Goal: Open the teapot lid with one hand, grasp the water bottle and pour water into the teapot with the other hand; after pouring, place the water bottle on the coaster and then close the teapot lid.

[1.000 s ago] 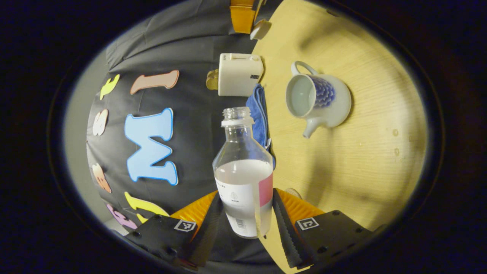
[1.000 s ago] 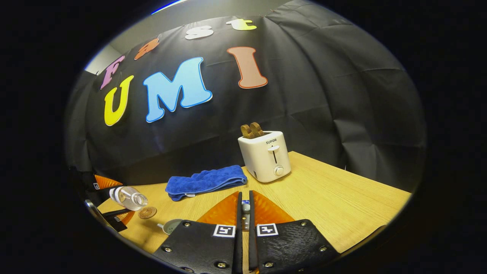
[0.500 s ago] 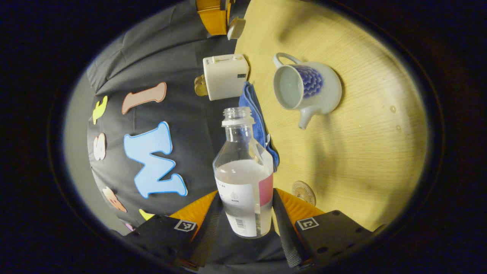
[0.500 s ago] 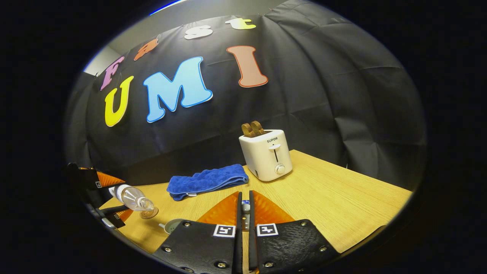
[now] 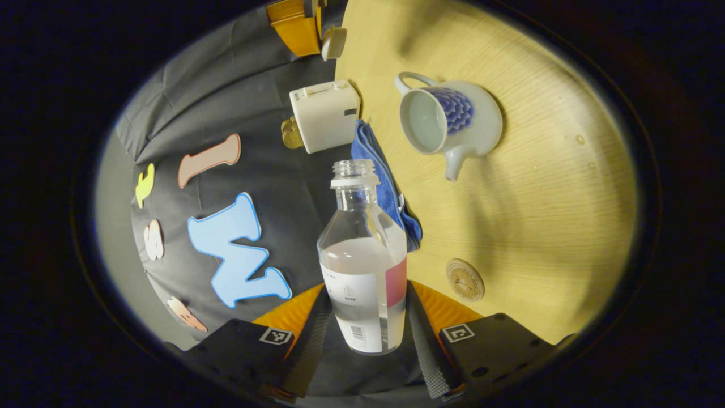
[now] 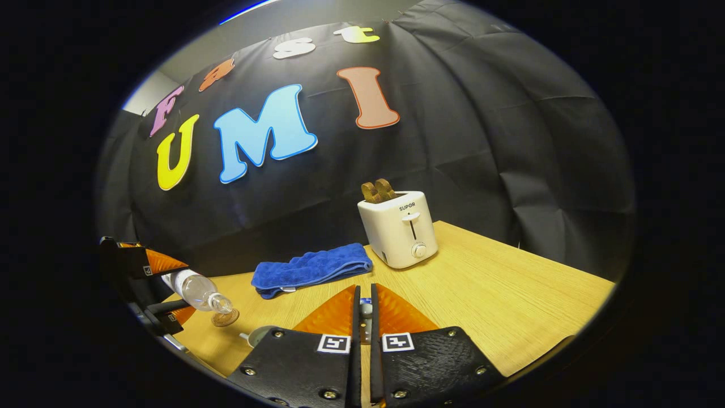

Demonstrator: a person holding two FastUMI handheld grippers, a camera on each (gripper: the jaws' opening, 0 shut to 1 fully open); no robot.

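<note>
So the setup is a light wood tabletop (image 6: 487, 294) pushed against a black cloth wall, with a white toaster (image 6: 399, 228) at the back holding two brown slices and a folded blue towel (image 6: 311, 268) lying right beside it.

Left gripper (image 5: 365, 317) is rolled way over, so in the left gripper view the tabletop runs up the right side. Its fingers are clamped on both sides of the water bottle (image 5: 363, 266), down around the label. The bottle is uncapped, about half full, and held up off the tabletop. In the right gripper view you can see it tipped with its mouth pointing down, just above the round coaster (image 5: 464, 279).

The teapot (image 5: 447, 119) sits well past the coaster with its lid off, mouth open, spout pointing toward the bottle side.

Right gripper (image 6: 364, 309) is held level above the tabletop, fingers nearly together and pinching a small pale knob, which looks like the teapot lid (image 5: 333, 43) seen in the left gripper view.
</note>
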